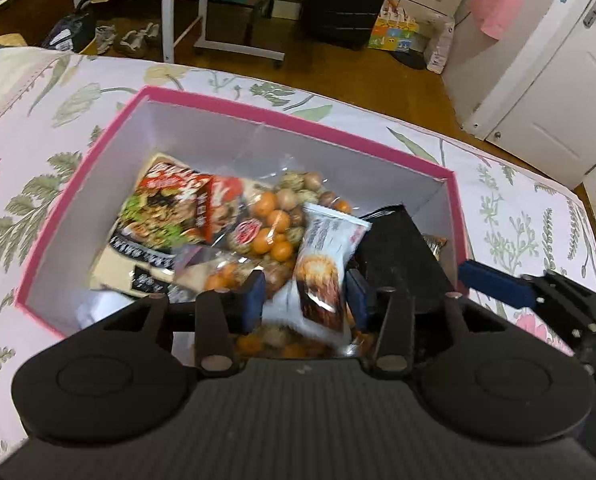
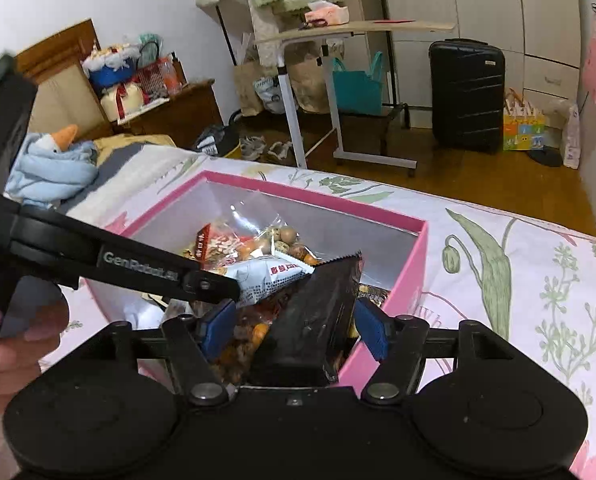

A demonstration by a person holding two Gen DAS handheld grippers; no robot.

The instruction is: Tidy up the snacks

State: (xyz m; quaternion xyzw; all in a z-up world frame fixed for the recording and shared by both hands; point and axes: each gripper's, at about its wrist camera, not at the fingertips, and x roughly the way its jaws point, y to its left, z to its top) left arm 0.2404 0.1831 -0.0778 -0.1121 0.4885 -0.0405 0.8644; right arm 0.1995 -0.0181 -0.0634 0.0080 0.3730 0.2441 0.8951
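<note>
Hovering over the pink box (image 1: pixel 254 110) on the flowered bed (image 1: pixel 510 208), I see my left claw (image 1: pixel 304 296) spread, a white snack packet (image 1: pixel 322 264) lying loose between its blue pads above the heap of snacks inside. My right claw (image 2: pixel 294 330) stands spread around a black packet (image 2: pixel 318 312); its pads look clear of the wrapper.

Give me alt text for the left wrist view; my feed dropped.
The left claw stands open around a white snack packet over a pink box of snacks on a floral bedspread. A black packet sits beside it, the right claw's blue pad at the box's right wall.
</note>
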